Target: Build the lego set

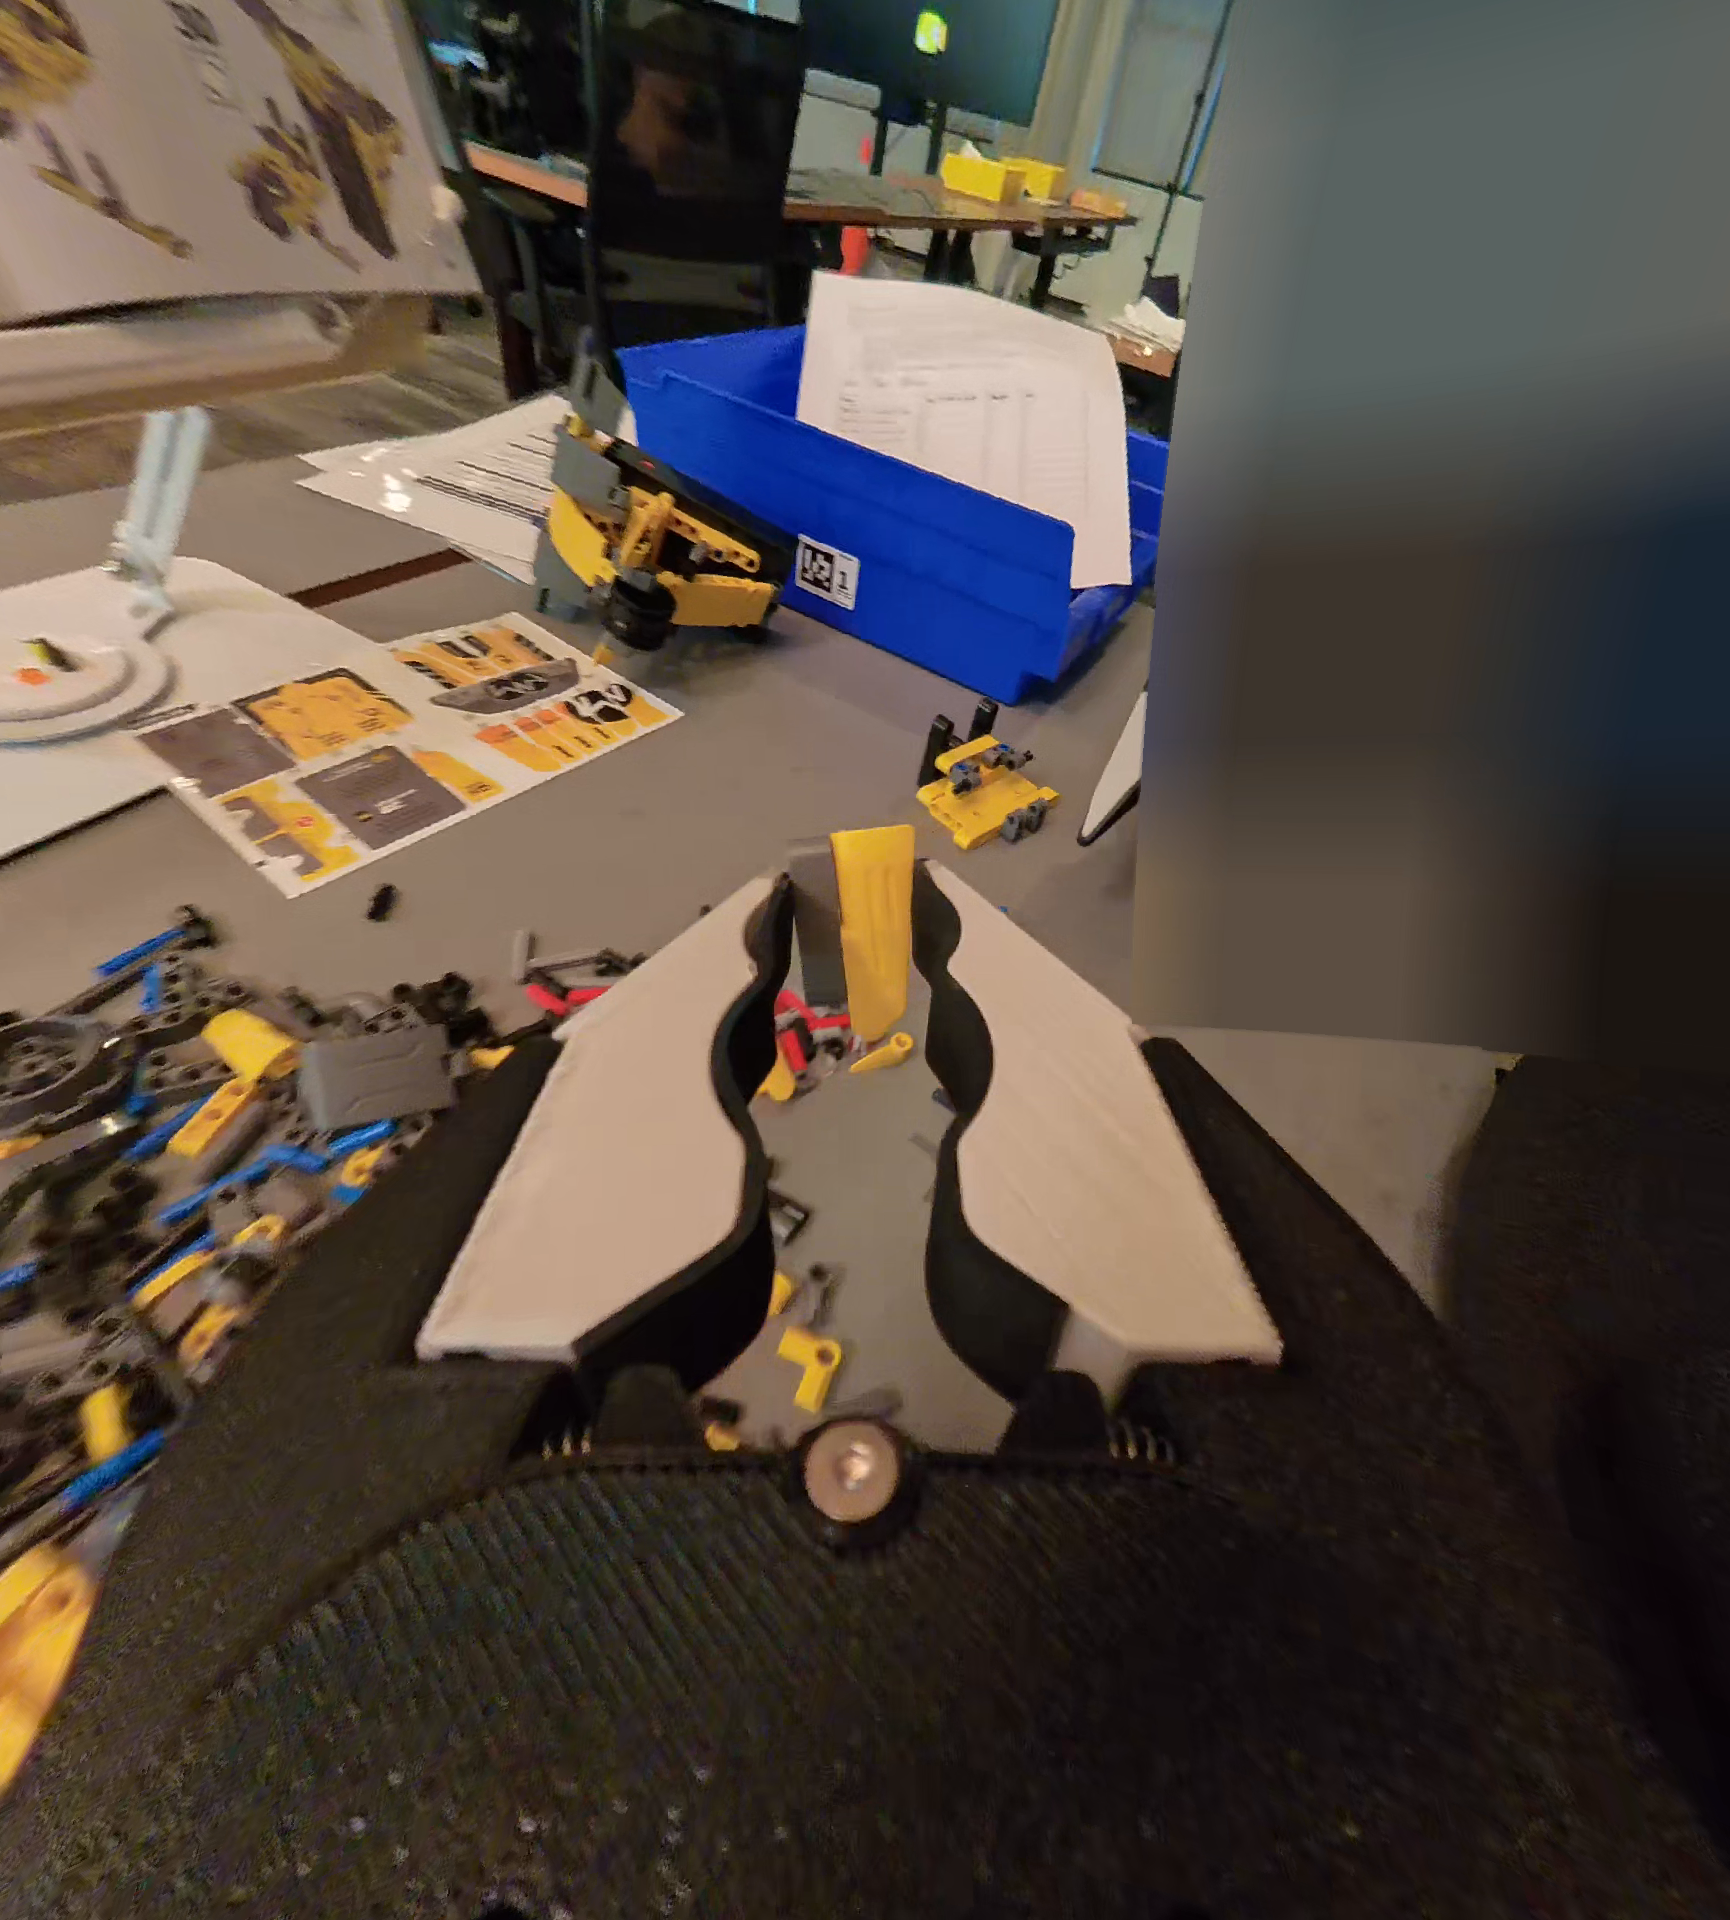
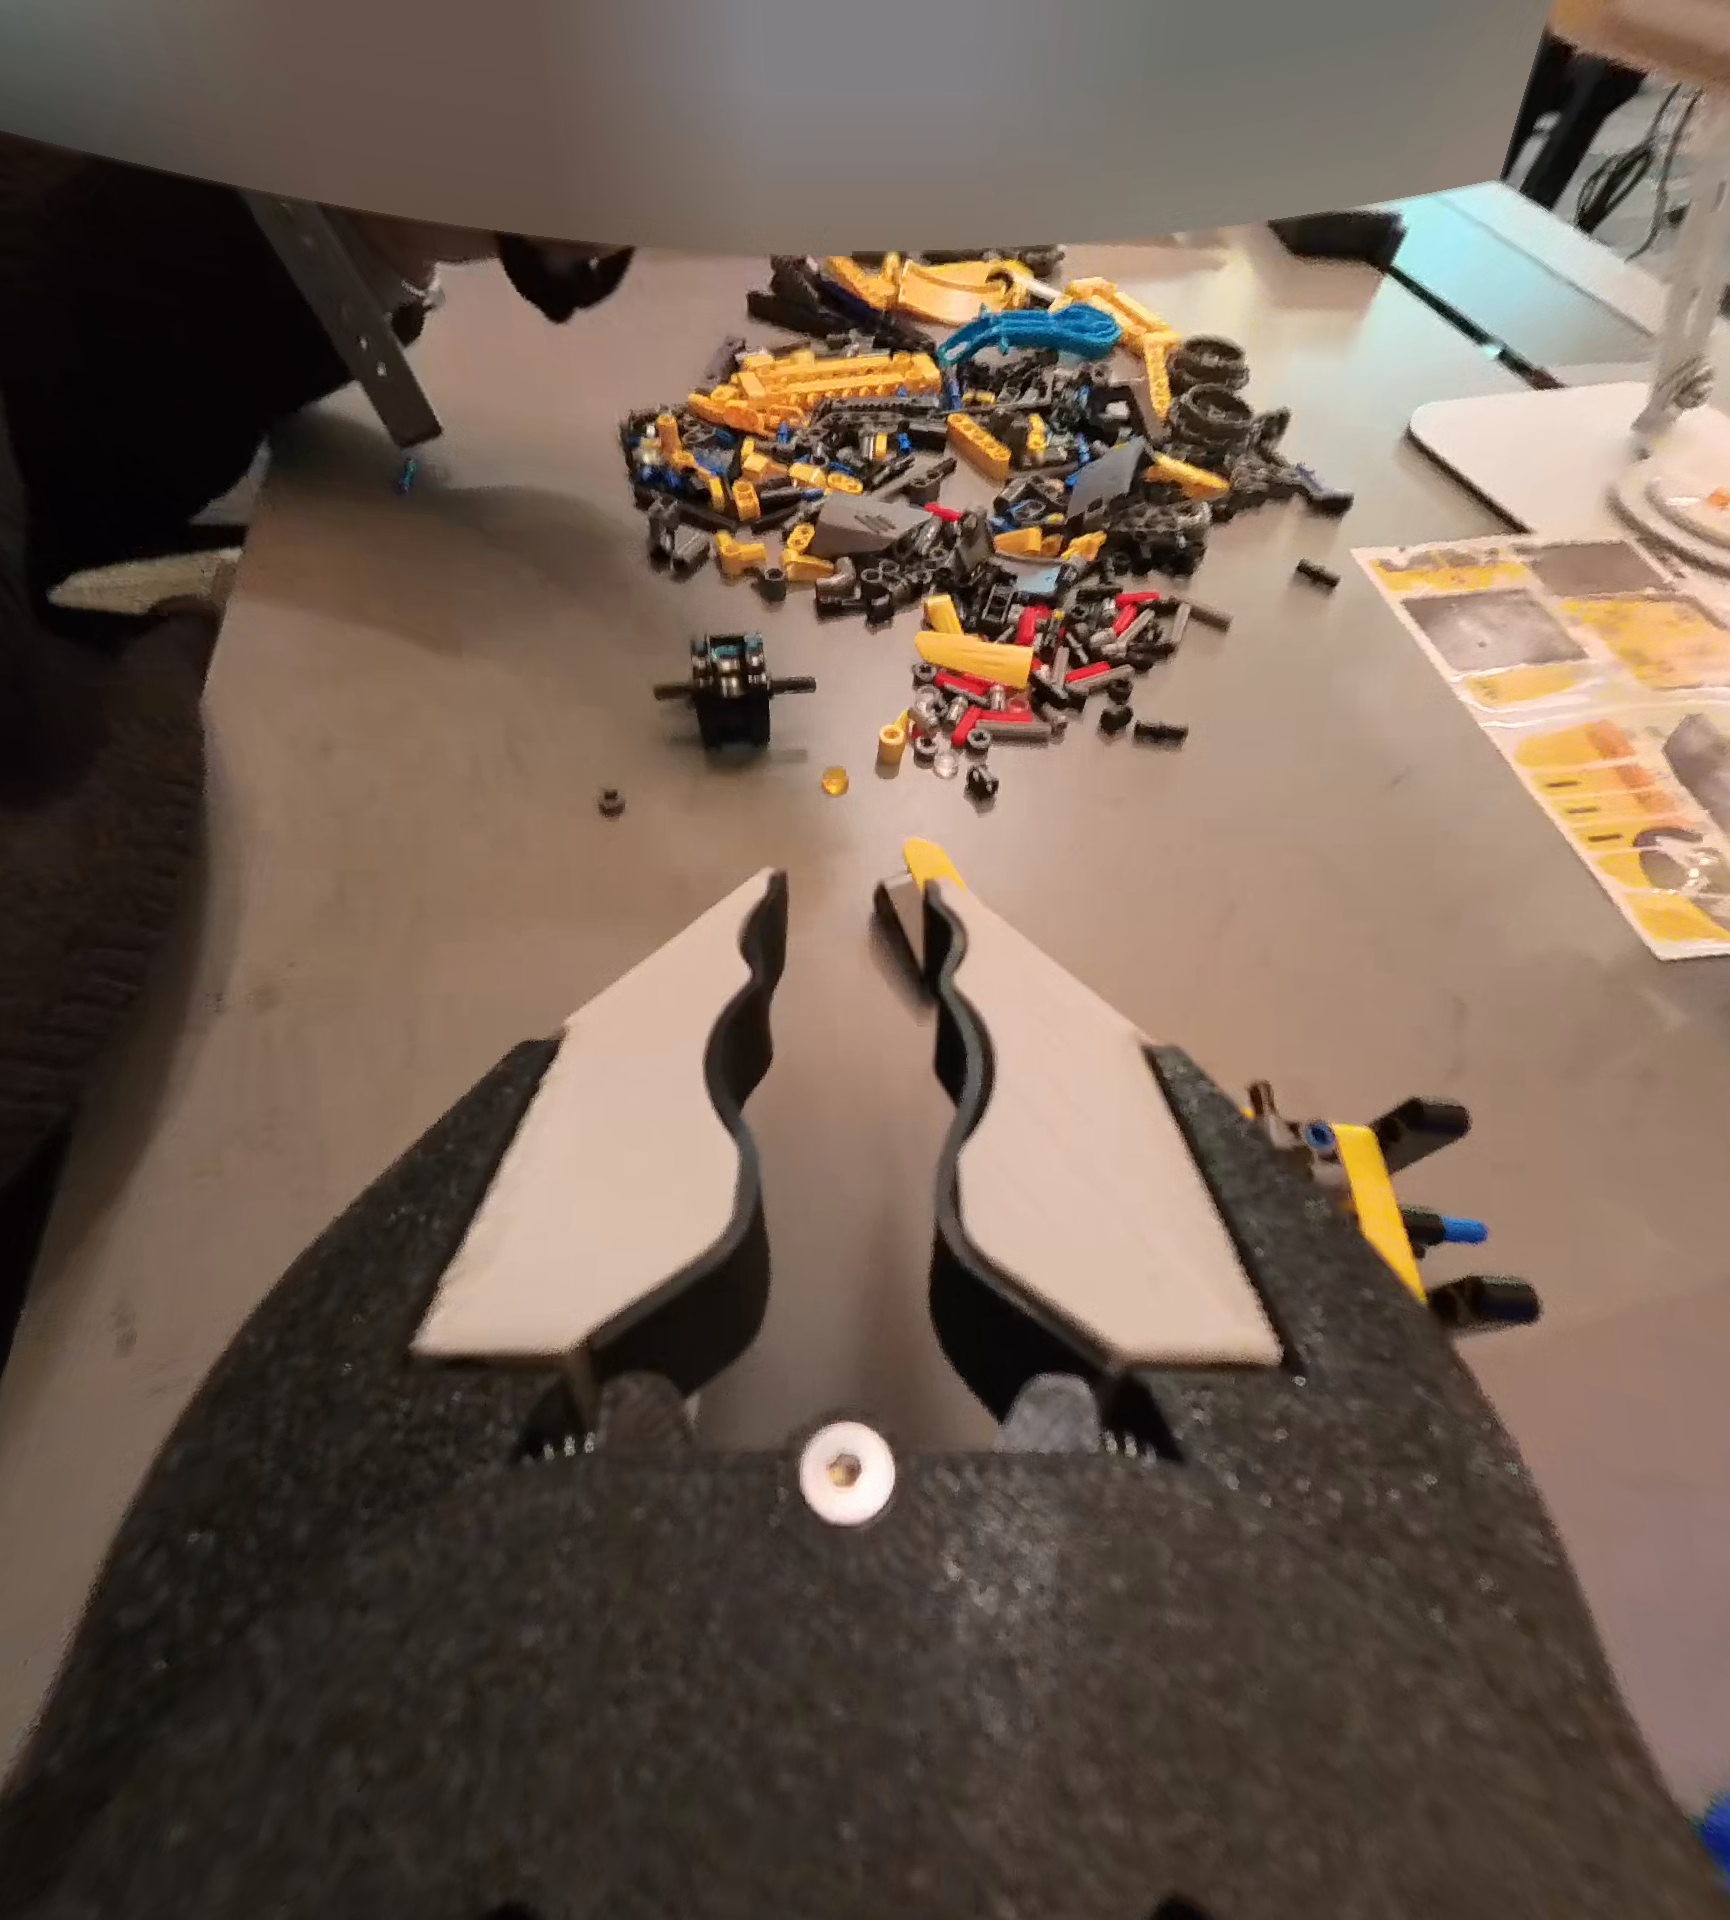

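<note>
Most of the building kit lies loose. A wide heap of yellow, black and blue pieces (image 2: 944, 468) is spread over the grey counter (image 2: 425, 935), well ahead of the right tongs (image 2: 830, 894), and the same heap runs out to the left of the left tongs (image 1: 856, 883). Only a few things are put together. A part-built yellow and black model (image 1: 653, 551) leans against a blue bin (image 1: 892, 520) far ahead of the left tongs. A small yellow sub-assembly (image 1: 986, 790) sits just ahead of those tongs and to their right. A small black block on an axle (image 2: 731, 691) stands ahead of the right tongs, a little to their left. The sticker sheet (image 1: 404, 738) lies flat ahead and left of the left tongs, most of its stickers in place.

The left tongs are drawn in narrow and pinch a yellow wedge panel (image 1: 871, 935) backed by a grey piece. It stands upright and fills the gap between the tips.

The right tongs stand a little apart. A grey and yellow piece (image 2: 918, 904) lies against the inner face of their right finger, and a clear gap separates it from the left finger. I cannot tell whether it rests on the counter or hangs on the finger. Another yellow sub-assembly (image 2: 1380, 1205) with black pins sits close beside the right tongs, on their right.
</note>
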